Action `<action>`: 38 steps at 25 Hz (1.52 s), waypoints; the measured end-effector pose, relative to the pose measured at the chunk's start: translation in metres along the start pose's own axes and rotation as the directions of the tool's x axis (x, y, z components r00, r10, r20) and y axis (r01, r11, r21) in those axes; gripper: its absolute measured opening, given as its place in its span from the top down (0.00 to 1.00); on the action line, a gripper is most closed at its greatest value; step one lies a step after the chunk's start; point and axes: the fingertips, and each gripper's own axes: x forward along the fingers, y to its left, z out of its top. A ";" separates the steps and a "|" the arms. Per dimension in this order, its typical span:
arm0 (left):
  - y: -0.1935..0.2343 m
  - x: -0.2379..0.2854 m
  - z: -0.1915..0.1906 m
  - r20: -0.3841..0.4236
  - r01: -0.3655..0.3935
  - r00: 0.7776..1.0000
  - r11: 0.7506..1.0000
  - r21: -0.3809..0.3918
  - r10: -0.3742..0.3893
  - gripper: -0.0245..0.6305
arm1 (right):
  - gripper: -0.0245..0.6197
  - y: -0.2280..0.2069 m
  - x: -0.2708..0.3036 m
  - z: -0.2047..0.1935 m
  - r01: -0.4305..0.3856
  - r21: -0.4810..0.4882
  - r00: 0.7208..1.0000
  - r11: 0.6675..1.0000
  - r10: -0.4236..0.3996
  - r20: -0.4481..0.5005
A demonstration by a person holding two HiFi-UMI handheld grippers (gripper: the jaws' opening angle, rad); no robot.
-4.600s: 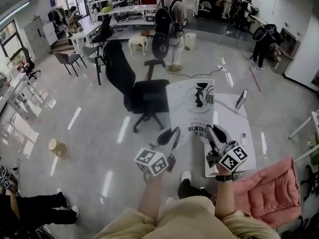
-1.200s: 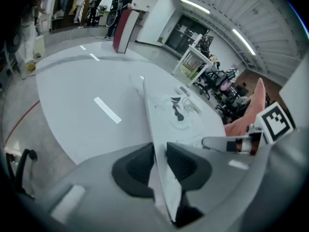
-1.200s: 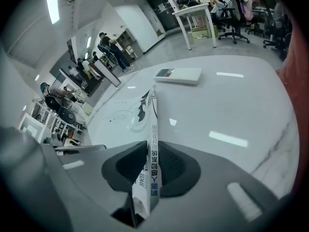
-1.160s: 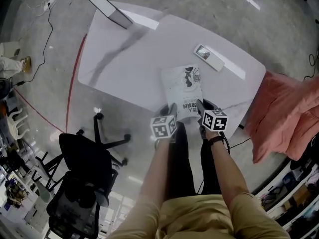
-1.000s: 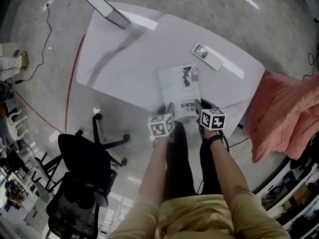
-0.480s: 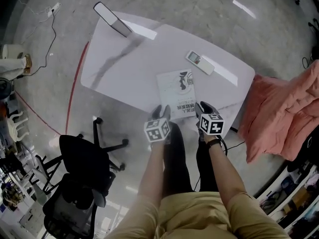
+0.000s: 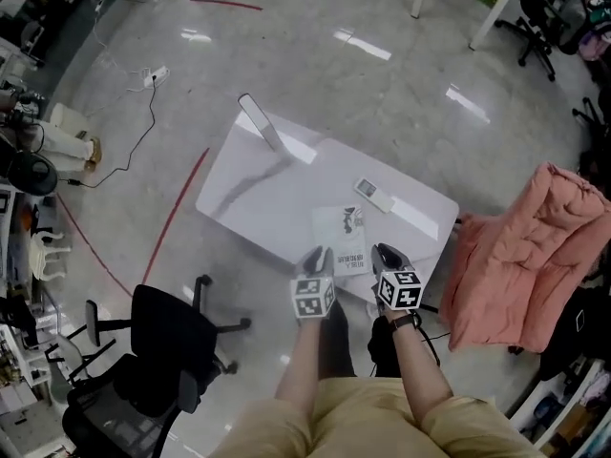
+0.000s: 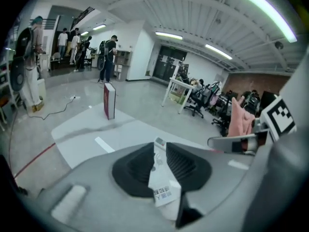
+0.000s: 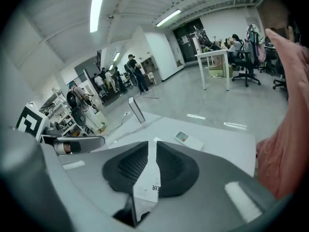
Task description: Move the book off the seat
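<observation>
The book (image 7: 342, 239), white with black print, lies flat on the white table (image 7: 267, 189) near its front edge. My left gripper (image 7: 316, 256) hovers at the book's near left corner and my right gripper (image 7: 386, 254) hovers just right of it. Neither touches the book. In the left gripper view the jaws (image 8: 161, 153) are closing to a narrow slot, and the book (image 8: 163, 178) shows through it, lying beyond. The right gripper (image 9: 152, 149) is closing likewise, with the book (image 9: 149, 178) seen through its gap. Nothing is pressed between either pair of pads.
A white remote (image 7: 374, 195) lies just beyond the book. A thin upright slab (image 7: 261, 127) stands at the table's far left corner. A black office chair (image 7: 162, 351) is at lower left and a pink-covered seat (image 7: 516, 256) at right. People and desks stand far off.
The book, carried in both grippers beside the black chair earlier, now rests on the table. Both grippers have let go and drawn back from its near edge. The view has risen away.
</observation>
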 end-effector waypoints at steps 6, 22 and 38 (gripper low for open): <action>-0.054 -0.078 0.073 0.148 -0.005 0.989 0.998 0.068 -0.005 0.96 | 0.95 0.050 -0.078 0.070 -0.090 -0.097 0.987 0.991 0.102 0.127; -0.149 -0.255 0.265 0.619 -0.084 0.785 0.984 0.158 -0.032 0.96 | 0.95 0.139 -0.240 0.261 -0.132 -0.373 0.847 0.918 0.300 0.440; -0.204 -0.319 0.305 0.741 -0.176 0.670 0.960 0.218 -0.045 0.96 | 0.95 0.194 -0.307 0.295 -0.175 -0.523 0.727 0.834 0.468 0.503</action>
